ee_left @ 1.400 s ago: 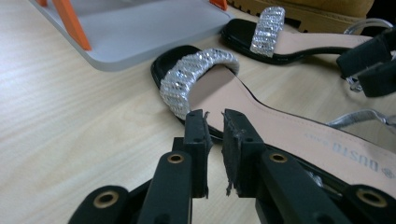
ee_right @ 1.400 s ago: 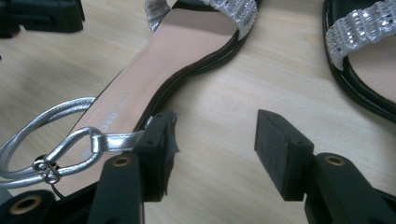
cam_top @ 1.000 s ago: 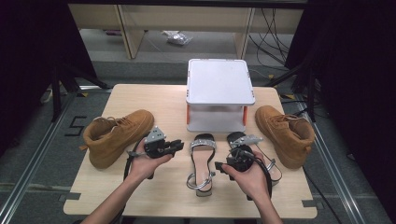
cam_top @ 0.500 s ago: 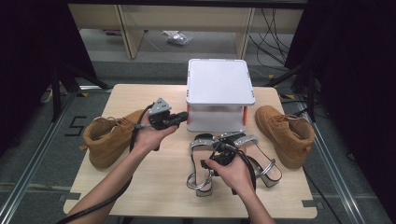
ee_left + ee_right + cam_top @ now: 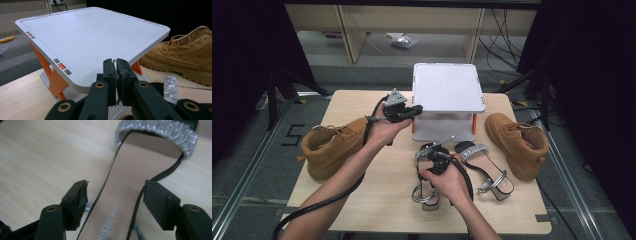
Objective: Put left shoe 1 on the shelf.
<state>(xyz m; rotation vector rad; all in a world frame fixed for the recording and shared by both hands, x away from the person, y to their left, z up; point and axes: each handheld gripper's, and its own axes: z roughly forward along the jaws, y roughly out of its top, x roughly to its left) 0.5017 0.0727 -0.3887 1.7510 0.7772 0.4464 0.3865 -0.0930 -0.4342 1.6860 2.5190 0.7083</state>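
Observation:
A white stand [image 5: 447,90] on orange legs sits at the table's back middle. My left gripper [image 5: 416,109] hovers by its front left corner, just short of the top's edge [image 5: 92,37]. Its jaws [image 5: 115,62] are shut with nothing between them, having just closed and eased back a touch. Two silver-strapped sandals lie in front of the stand. My right gripper [image 5: 432,154] hangs over the left sandal [image 5: 424,187]. Its jaws [image 5: 116,190] have just been opening and straddle that sandal's insole [image 5: 140,157] without touching it. The other sandal [image 5: 486,167] lies to the right.
A tan boot [image 5: 329,145] lies at the table's left and its mate [image 5: 517,142] at the right; the right one also appears behind the stand [image 5: 185,55]. A sparkly sandal strap [image 5: 170,88] shows below it. Cables trail from both grippers.
My left hand has risen and moved from the table's front toward the stand's corner, and its jaws have closed. My right hand has shifted left over the left sandal.

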